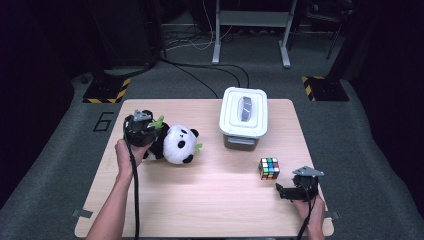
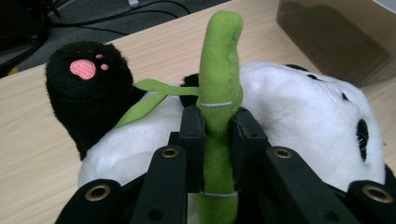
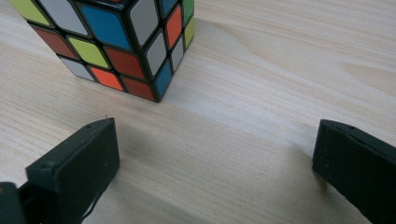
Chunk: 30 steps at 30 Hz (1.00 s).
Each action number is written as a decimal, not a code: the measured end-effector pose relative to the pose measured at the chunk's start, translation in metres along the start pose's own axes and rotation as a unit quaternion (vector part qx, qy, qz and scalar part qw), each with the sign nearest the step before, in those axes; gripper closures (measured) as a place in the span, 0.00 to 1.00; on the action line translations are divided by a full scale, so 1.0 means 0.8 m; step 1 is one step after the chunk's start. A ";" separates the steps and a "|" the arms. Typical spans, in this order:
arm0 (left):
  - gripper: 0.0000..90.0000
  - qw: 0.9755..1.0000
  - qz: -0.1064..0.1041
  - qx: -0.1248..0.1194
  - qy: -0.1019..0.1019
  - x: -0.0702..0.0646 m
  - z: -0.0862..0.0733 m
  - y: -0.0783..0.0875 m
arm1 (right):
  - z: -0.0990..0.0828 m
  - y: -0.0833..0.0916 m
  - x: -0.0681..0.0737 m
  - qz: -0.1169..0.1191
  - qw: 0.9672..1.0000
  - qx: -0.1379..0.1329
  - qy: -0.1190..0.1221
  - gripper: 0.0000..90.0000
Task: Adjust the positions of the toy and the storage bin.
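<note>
A plush panda point(image 1: 177, 145) lies on its side at the left of the wooden table point(image 1: 200, 200), its black paw with a pink pad point(image 2: 84, 70) turned up. My left gripper point(image 1: 145, 127) is shut on the panda's green bamboo stalk point(image 2: 218, 79), which runs up between the two black jaws in the left gripper view. A scrambled colour cube point(image 1: 269, 168) stands at the right of the table. My right gripper point(image 1: 287, 192) rests just behind the cube point(image 3: 116, 42), its jaws wide apart over bare wood with nothing between them.
A white lidded box with a grey handle point(image 1: 243, 117) stands at the table's far middle, close to the panda's head. Its brownish lower wall point(image 2: 336, 37) shows in the left gripper view. Grey carpet, cables and stand legs lie beyond the table.
</note>
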<state>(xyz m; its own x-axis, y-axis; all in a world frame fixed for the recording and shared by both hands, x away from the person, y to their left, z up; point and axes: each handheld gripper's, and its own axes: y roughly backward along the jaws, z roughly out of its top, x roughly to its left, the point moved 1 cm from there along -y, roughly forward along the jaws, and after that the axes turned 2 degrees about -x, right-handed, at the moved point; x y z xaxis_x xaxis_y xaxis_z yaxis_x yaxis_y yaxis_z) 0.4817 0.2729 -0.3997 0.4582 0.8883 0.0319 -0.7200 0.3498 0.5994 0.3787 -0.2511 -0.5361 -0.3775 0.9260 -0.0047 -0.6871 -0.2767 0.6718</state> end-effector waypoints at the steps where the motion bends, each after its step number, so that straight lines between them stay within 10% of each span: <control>1: 0.85 1.000 0.002 0.000 0.001 0.000 0.001 -0.004 | 0.000 0.000 0.000 0.000 1.000 0.000 0.000 0.00; 18: 0.85 0.998 -0.030 0.002 0.057 0.004 -0.009 -0.044 | 0.000 0.000 0.000 0.000 1.000 0.000 0.000 0.00; 30: 0.85 0.998 -0.045 -0.005 0.040 -0.023 0.012 -0.053 | 0.000 0.000 0.000 0.000 1.000 0.000 0.000 0.00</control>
<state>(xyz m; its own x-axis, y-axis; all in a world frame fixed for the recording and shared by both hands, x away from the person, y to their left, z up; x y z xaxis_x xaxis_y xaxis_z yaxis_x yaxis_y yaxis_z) 0.5088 0.2388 -0.4178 0.4779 0.8742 -0.0865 -0.6837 0.4320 0.5881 0.3786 -0.2511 -0.5361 -0.3773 0.9261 -0.0050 -0.6873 -0.2763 0.6718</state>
